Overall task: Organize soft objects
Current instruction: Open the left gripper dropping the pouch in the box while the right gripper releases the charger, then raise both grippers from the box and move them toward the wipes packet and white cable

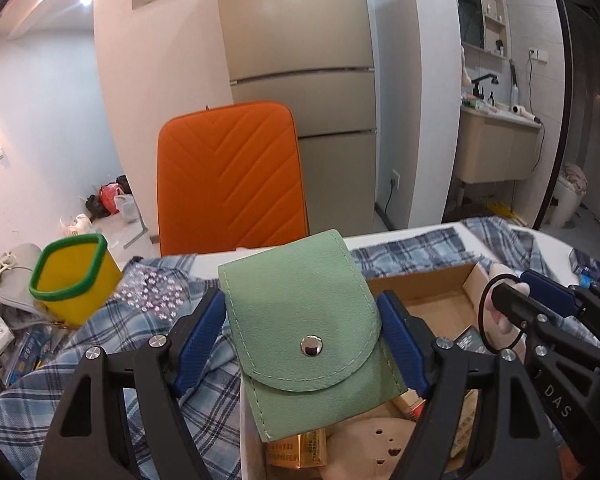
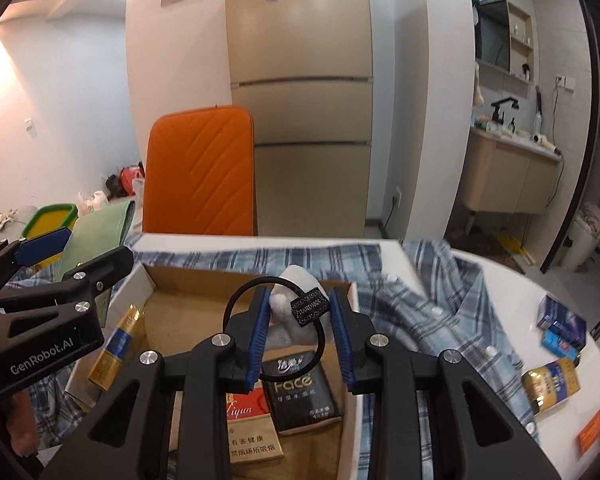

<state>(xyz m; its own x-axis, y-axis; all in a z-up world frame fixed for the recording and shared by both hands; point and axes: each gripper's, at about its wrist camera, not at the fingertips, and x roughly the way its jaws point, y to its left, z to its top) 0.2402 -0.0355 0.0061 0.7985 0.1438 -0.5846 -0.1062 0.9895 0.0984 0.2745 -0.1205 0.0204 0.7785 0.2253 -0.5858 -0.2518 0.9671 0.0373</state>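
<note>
Two tools in view, one per hand. Left tool: jaws spread wide, pads pinching one green snap-flap pouch by its two side edges. The pouch is held upright above the near end of the cardboard box, long axis vertical and leaning slightly back-left, flap and single metal snap facing the camera.

Right tool: pads drawn close together, pinching one black hair tie with a small dark tag, plus a pale soft item whose kind cannot be told. The tie's loop stands roughly upright, hanging over the box interior.

Count: one box, one blue plaid shirt spread on the white counter, one yellow cup with green rim, one orange chair back.

Left wrist view alone shows the pouch face, the cup's open mouth, and a tan disc with holes in the box. Right wrist view alone shows the box contents: one black "Face" pack, one red-and-gold carton, one gold-and-blue pack leaning on the left wall; also three small packs on the counter to the right. There the pouch appears only edge-on behind the left tool
</note>
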